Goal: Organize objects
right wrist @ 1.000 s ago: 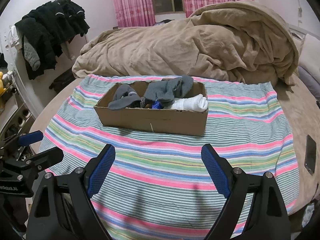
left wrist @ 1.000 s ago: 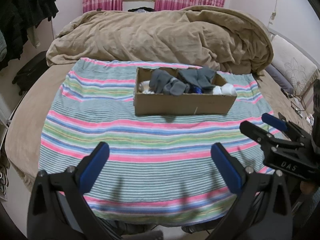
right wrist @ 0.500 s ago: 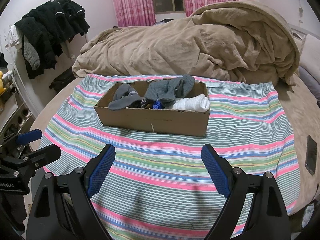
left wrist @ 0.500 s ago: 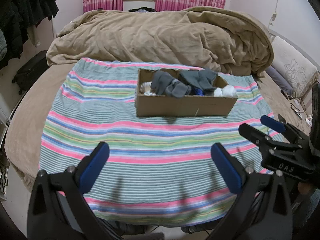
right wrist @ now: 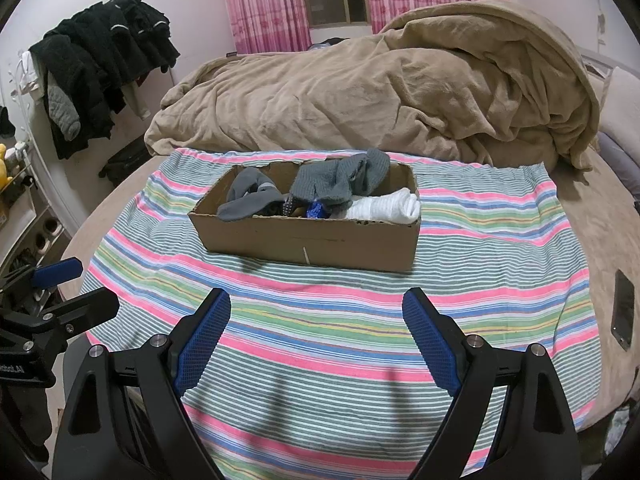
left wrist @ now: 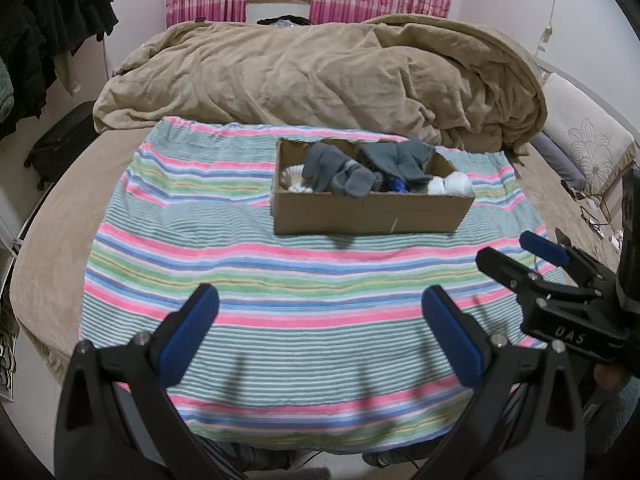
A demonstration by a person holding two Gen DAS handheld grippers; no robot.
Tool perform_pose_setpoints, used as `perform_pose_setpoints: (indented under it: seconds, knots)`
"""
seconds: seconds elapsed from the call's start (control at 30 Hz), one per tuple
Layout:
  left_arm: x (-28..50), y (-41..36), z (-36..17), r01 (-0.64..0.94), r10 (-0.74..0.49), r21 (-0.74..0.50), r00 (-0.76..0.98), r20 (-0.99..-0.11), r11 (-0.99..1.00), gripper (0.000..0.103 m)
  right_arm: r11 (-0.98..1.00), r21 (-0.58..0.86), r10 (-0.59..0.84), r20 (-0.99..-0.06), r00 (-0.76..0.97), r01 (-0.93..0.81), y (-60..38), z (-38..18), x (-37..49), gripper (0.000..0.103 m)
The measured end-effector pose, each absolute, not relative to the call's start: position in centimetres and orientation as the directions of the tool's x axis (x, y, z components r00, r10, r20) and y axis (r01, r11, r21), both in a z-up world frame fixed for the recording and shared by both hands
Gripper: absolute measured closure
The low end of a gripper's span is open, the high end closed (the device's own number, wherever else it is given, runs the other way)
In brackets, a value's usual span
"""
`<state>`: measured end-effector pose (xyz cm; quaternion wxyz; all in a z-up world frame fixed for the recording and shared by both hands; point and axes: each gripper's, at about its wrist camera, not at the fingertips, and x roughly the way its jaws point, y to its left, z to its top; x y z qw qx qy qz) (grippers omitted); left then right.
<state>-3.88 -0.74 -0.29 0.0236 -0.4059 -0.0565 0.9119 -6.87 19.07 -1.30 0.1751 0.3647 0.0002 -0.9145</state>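
Note:
A cardboard box (left wrist: 372, 216) (right wrist: 308, 242) stands on a striped towel (left wrist: 280, 280) (right wrist: 360, 308) on the bed. It holds grey socks (left wrist: 340, 168) (right wrist: 340, 180), a rolled white sock (left wrist: 452, 184) (right wrist: 384, 208) and a small blue item (right wrist: 316, 210). My left gripper (left wrist: 320, 312) is open and empty, over the towel's near part, well short of the box. My right gripper (right wrist: 316, 320) is open and empty, also short of the box. The right gripper shows in the left wrist view (left wrist: 532, 256); the left gripper shows at the left edge of the right wrist view (right wrist: 68, 288).
A crumpled tan duvet (left wrist: 340, 80) (right wrist: 400, 96) lies behind the box. A phone (right wrist: 623, 308) lies on the bed at the right. Dark clothes (right wrist: 100, 60) hang at the left. A pillow (left wrist: 588, 148) lies at the far right. A black suitcase (left wrist: 60, 140) sits beside the bed.
Both views have shifted only slightly; the box sits a little further right in the left wrist view. Both grippers stay open and empty.

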Motion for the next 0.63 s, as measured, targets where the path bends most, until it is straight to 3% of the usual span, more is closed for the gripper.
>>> perform_pose_setpoints:
  seconds: [0.63]
  knots:
    - [-5.2,-1.0,-1.3,0.001,0.084,-0.115,-0.679,-0.729,-0.993,0.001,-0.938,0.137,-0.323,-0.678,-0.66,0.318,18.6,-2.3,-8.0,0.013]
